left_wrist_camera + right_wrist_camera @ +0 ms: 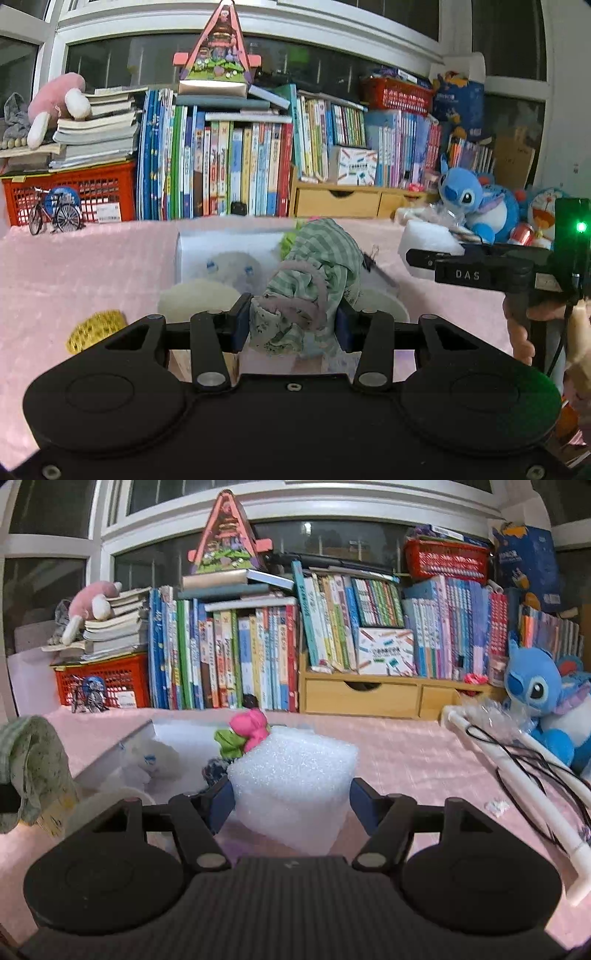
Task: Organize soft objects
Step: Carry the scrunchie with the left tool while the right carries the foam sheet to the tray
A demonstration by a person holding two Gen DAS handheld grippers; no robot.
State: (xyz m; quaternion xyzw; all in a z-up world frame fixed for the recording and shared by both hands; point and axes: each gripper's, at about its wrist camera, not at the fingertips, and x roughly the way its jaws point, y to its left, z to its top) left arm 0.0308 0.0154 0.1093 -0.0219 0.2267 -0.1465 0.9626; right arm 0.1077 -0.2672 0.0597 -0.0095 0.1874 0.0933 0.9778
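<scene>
Gripping crumpled checked cloth (pixel 310 280) in left tongs (pixel 291 326), right tongs (pixel 290 799) clamping spongy foam block (pixel 295 775)

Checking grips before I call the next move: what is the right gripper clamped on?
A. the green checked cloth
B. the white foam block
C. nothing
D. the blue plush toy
B: in the right wrist view the right gripper has both pads pressed against the white foam block, lifted above the pink table cover.
</scene>
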